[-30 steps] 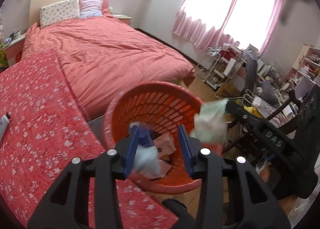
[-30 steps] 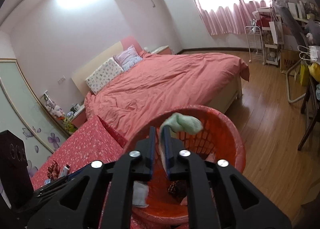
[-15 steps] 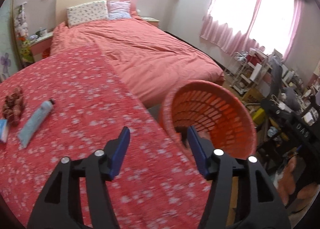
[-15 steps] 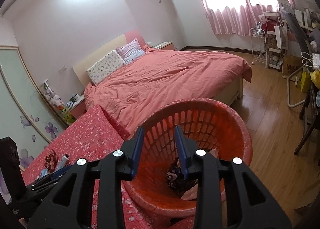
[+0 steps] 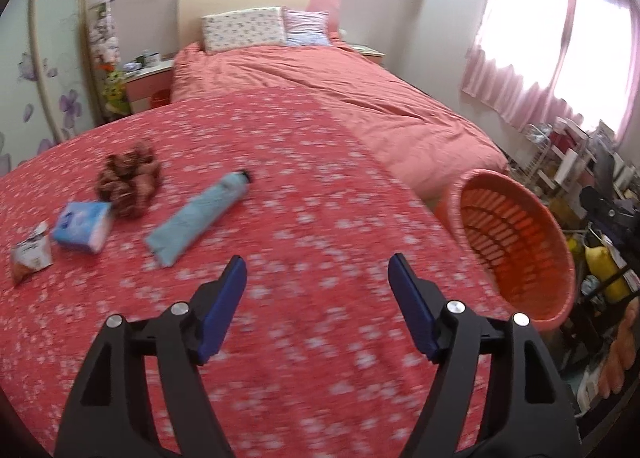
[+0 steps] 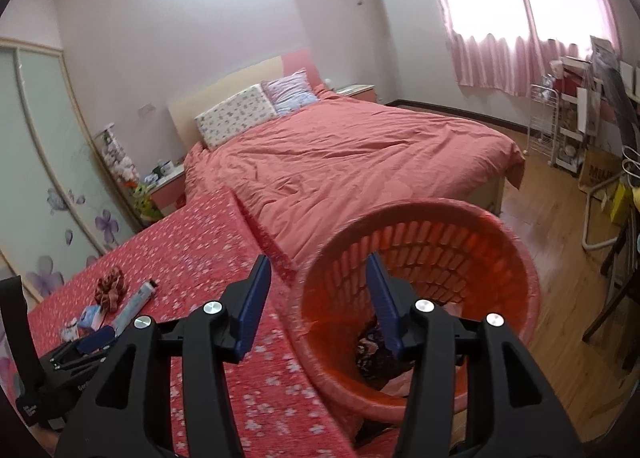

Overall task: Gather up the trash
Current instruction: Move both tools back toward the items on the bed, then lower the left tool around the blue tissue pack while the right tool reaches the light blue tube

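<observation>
The slatted orange plastic basket point(image 6: 420, 290) stands at the edge of the floral red cloth point(image 5: 304, 185); left gripper point(image 5: 316, 270) and right gripper point(image 6: 318, 270) are both opening, empty; on the cloth away from the basket lie a soft blue tube point(image 5: 200, 213), a ruffled scrunchie point(image 5: 128, 181), a tissue pack point(image 5: 84, 226) and a crinkled wrapper point(image 5: 32, 252).

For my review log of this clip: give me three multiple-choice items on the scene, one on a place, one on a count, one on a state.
1. Where does the orange basket stand?
A. on the bed
B. beside the table edge
C. under the window

2. How many items lie on the floral tablecloth?
A. two
B. four
C. six

3. What is between the left gripper fingers?
A. nothing
B. a tissue
C. the tube

Key: B, it sits past the cloth's edge; B, scrunchie, tube, blue packet, small sachet; A, opening jaws frame bare cloth.
</observation>
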